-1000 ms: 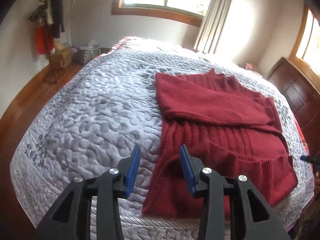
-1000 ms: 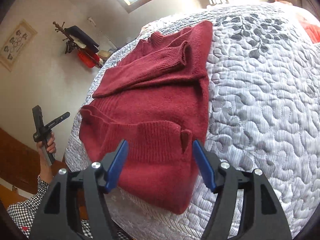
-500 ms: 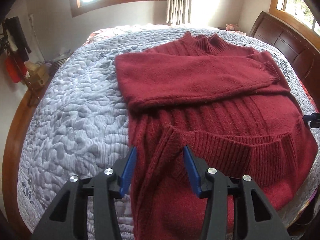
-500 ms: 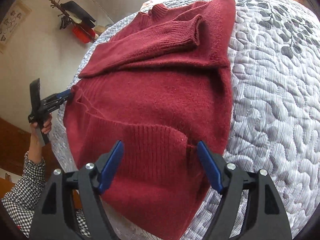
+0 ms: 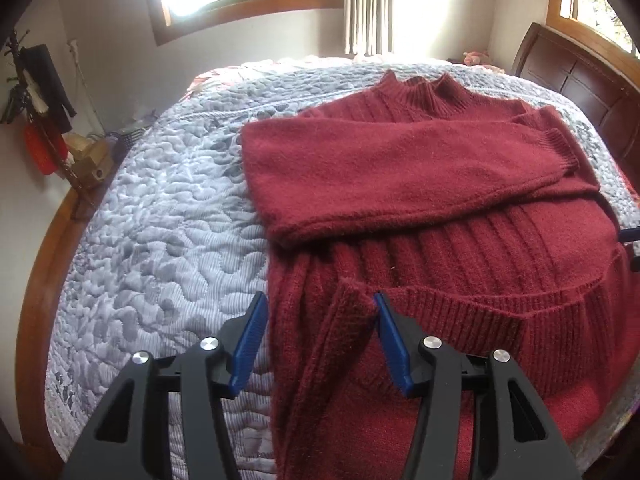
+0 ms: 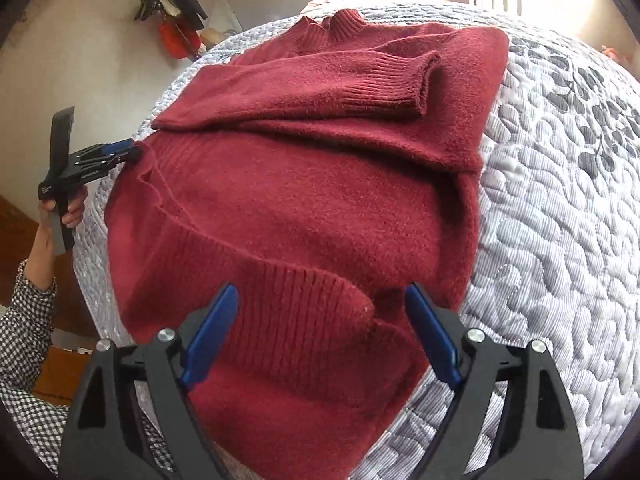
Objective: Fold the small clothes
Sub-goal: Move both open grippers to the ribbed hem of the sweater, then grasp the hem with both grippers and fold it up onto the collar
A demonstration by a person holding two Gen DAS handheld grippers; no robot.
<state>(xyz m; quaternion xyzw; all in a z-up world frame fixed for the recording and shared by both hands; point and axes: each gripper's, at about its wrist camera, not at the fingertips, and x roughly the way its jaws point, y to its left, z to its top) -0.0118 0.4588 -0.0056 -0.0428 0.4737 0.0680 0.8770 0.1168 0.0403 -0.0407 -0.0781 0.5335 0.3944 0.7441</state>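
Both tools, left tool [image 5: 318,320] and right tool [image 6: 320,322], gape unclenched over the ribbed hem corners of the dark-red knitted sweater [image 6: 320,184], apparently positioned to pinch it for folding upward.

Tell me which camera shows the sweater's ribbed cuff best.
The right wrist view: the cuff lies near frame centre on the sweater, with its ribbing and open end plainly visible. In the left wrist view the cuff sits farther off toward the right edge, ribbing fainter.

Left gripper [image 5: 318,336]: jaws apart, low at the bed's near edge.
Right gripper [image 6: 320,332]: jaws wide apart, at the same edge.
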